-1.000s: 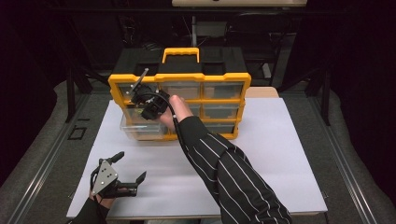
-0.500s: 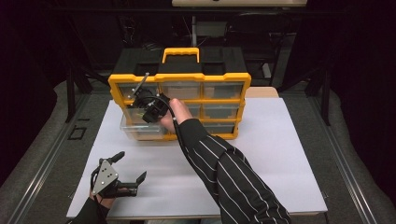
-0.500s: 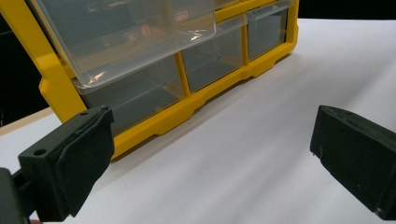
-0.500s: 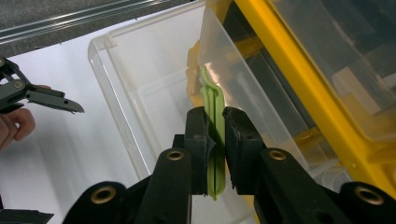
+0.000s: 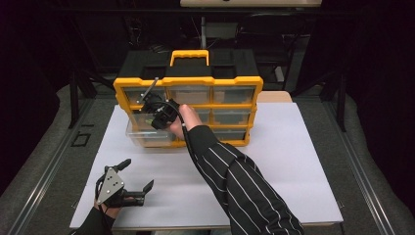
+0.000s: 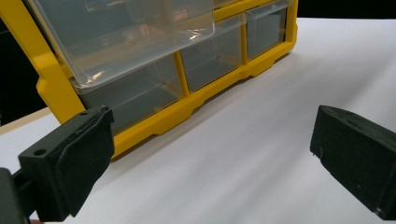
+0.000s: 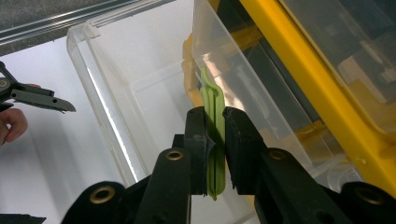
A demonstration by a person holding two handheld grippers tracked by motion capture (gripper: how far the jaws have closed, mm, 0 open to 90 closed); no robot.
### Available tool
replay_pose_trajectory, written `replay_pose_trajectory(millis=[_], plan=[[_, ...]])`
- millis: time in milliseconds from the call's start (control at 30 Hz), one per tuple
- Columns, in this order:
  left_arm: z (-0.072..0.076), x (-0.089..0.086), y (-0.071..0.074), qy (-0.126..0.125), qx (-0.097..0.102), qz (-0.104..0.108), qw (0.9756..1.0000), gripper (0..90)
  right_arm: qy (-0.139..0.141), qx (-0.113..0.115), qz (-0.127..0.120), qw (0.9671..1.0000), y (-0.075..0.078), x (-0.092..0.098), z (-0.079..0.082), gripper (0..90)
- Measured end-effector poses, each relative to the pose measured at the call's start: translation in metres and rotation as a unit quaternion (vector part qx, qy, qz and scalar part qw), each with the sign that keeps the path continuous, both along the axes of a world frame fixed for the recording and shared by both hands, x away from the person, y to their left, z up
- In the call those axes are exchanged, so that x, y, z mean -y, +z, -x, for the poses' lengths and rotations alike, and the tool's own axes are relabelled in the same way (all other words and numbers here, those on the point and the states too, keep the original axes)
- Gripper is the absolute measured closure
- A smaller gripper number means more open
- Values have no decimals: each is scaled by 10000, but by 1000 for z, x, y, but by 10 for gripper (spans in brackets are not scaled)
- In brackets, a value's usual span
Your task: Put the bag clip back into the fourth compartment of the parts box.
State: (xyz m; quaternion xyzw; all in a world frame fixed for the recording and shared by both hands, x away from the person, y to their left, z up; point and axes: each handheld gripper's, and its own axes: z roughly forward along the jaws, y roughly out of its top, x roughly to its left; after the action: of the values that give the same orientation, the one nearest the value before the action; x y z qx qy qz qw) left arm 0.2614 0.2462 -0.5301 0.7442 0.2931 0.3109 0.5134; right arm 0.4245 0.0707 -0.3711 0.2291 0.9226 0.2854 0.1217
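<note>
A yellow organizer [image 5: 188, 85] with clear drawers stands at the back of the white table. Its lower-left drawer [image 5: 142, 134] is pulled out. My right gripper [image 5: 152, 115] hangs over that drawer, pointing down into it. In the right gripper view the jaws [image 7: 215, 116] are shut on a flat light-green plastic piece [image 7: 212, 91], held upright inside the open drawer [image 7: 107, 93] near its back wall. My left gripper [image 5: 138, 173] rests near the table's front left, open with nothing between its fingers [image 6: 210, 158]; it faces the organizer's yellow frame [image 6: 51, 88].
The white table top [image 5: 293, 161] stretches to the right of the striped sleeve [image 5: 235, 181]. A black case sits on the organizer under its yellow handle [image 5: 189, 55]. Dark frame rails run along both sides of the table.
The right gripper has shifted slightly lower over the open drawer with the green piece still in it. The left gripper has not moved.
</note>
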Motion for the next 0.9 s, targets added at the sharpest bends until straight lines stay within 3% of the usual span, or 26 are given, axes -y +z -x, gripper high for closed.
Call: replay_pose_trajectory(millis=[433,467,500,533,567,700,900], plan=[[0,0,0,-8,0,-24,10000,2,-21,-13,13,10000,-4,1,-2,782],[0,0,0,-4,1,-24,10000,2,-43,5,-6,10000,-3,2,-2,719],[0,0,0,-2,-2,-22,10000,2,-85,-22,-94,9999,-2,4,-2,597],[0,0,0,6,-4,-23,10000,2,-104,-17,-150,9998,0,5,-1,546],[0,0,0,10,-8,-21,10000,2,-104,-17,-150,9998,0,5,-1,546],[-1,1,0,-6,-22,-41,10000,2,-154,53,-379,9991,7,13,1,408],[0,0,0,0,-7,-43,10000,3,-142,135,-480,9987,17,24,8,188]])
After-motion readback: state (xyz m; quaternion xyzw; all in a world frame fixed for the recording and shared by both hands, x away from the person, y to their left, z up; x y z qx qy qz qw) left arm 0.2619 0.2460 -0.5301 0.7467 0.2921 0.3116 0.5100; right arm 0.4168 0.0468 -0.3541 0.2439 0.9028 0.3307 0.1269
